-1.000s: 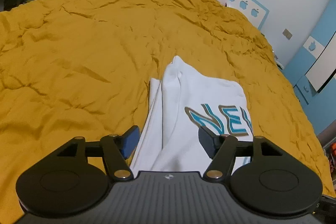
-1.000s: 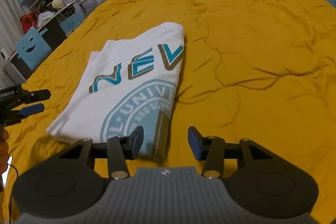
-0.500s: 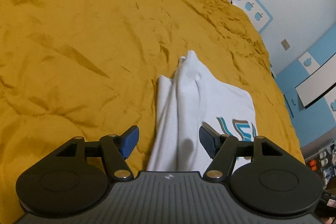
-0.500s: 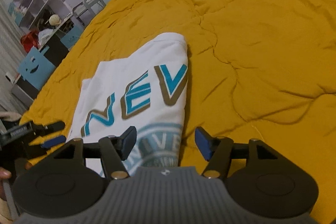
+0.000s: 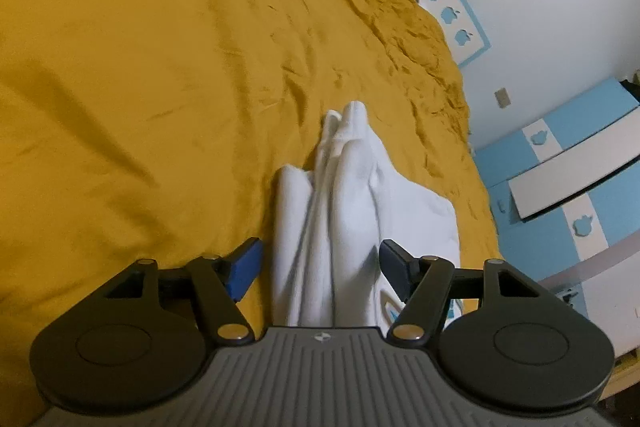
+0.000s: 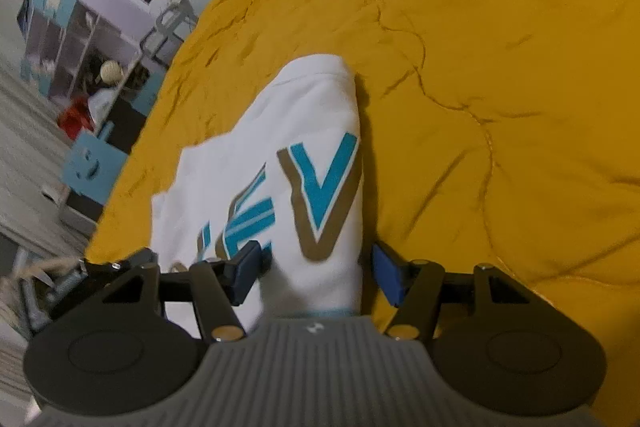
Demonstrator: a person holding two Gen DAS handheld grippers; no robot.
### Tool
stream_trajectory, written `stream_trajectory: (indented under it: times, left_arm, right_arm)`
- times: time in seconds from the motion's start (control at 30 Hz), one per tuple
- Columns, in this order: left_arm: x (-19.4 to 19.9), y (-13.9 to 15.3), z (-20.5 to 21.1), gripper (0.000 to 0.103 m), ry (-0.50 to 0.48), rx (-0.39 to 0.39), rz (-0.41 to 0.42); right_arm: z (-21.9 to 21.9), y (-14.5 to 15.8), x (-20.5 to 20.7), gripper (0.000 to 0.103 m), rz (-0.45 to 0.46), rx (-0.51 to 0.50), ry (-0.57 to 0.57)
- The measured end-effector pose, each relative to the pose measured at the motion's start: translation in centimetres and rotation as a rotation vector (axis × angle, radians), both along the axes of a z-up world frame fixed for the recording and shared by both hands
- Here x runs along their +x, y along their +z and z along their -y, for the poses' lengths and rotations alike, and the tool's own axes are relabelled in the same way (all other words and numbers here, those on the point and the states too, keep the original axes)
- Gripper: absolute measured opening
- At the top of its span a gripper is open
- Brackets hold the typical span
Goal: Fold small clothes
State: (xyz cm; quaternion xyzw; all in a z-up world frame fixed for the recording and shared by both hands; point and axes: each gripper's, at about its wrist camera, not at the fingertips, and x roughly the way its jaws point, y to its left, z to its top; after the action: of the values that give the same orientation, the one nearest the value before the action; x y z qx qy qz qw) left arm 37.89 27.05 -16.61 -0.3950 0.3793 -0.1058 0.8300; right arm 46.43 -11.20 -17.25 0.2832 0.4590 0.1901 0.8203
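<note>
Left gripper [image 5: 320, 269]: jaws spread wide, straddling the bunched left edge of the white shirt [image 5: 352, 211]. Pads clear of the cloth on both sides, nothing pinched. Cloth there stands up in long white ridges running away from the camera; the far end tapers to a narrow tip. A sliver of the teal print shows by the right finger.

Shirt lies on the mustard bedspread [image 5: 140, 87], roughly mid-bed, bedspread creased all around it. Far right in the left wrist view: white wall, blue-and-white cabinets [image 5: 568, 163].

Right gripper [image 6: 316, 269]: jaws spread, just been opening, now set either side of the shirt's [image 6: 280, 147] folded right edge. Left finger sits over the print, right finger just off the edge above bare bedspread [image 6: 500, 67]. Not clamped on the fabric. Teal and brown letters "EV" readable ahead of the fingers, near part blurred.

Far left in the right wrist view: shelf unit [image 6: 72, 39], blue chair [image 6: 90, 165].
</note>
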Motion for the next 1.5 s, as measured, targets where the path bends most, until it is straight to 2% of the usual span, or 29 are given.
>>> stream_trajectory:
  times: [0.1,0.17,0.27,0.43,0.47,0.5,0.53,0.6,0.7,0.9,1.0,1.23,1.5]
  left_arm:
    - [1.4,-0.3,0.8,0.077,-0.024,0.025,0.01]
    - [2.1,-0.4,1.1,0.073,-0.031,0.027,0.012]
    - [2.5,-0.6,1.2,0.061,-0.01,0.031,0.012]
    - [2.4,-0.8,1.4,0.034,0.018,0.033,0.008]
    - [2.4,-0.5,1.6,0.033,0.02,0.038,0.007]
    - [2.3,-0.2,1.8,0.03,0.027,0.053,0.008]
    - [2.2,0.4,2.1,0.029,0.032,0.077,0.012]
    - [1.6,1.9,3.2,0.027,0.041,0.16,0.036]
    - [0.4,4.2,4.8,0.025,0.051,0.257,0.09]
    - [-3.9,8.9,6.6,0.023,0.101,0.341,0.202]
    - [-6.4,11.5,7.2,0.023,0.129,0.352,0.262]
    - [-12.4,16.4,8.8,0.023,0.137,0.365,0.365]
    - [-16.7,19.8,12.1,0.022,0.105,0.352,0.442]
  right_arm:
    - [0.4,-1.0,1.1,0.054,-0.021,0.064,-0.025]
    - [0.5,-1.5,2.0,0.051,-0.025,0.09,-0.039]
    - [0.6,-2.0,3.5,0.044,-0.03,0.128,-0.063]
    - [0.8,-3.4,5.6,0.032,-0.067,0.224,-0.117]
    - [0.6,-3.5,5.9,0.027,-0.068,0.225,-0.116]
    - [0.4,-3.4,6.0,0.021,-0.064,0.221,-0.11]
    - [0.3,-3.3,6.0,0.019,-0.058,0.211,-0.107]
    - [0.1,-2.6,5.8,0.012,-0.027,0.191,-0.092]
    - [-0.6,-0.4,5.2,0.009,0.037,0.135,-0.072]
    - [-2.0,6.3,2.4,0.008,0.188,0.083,-0.023]
    - [-1.5,9.2,0.3,0.008,0.229,0.122,-0.012]
    - [-0.9,15.6,-6.0,0.008,0.358,0.122,0.021]
    - [2.5,21.1,-14.2,0.008,0.462,0.113,0.036]
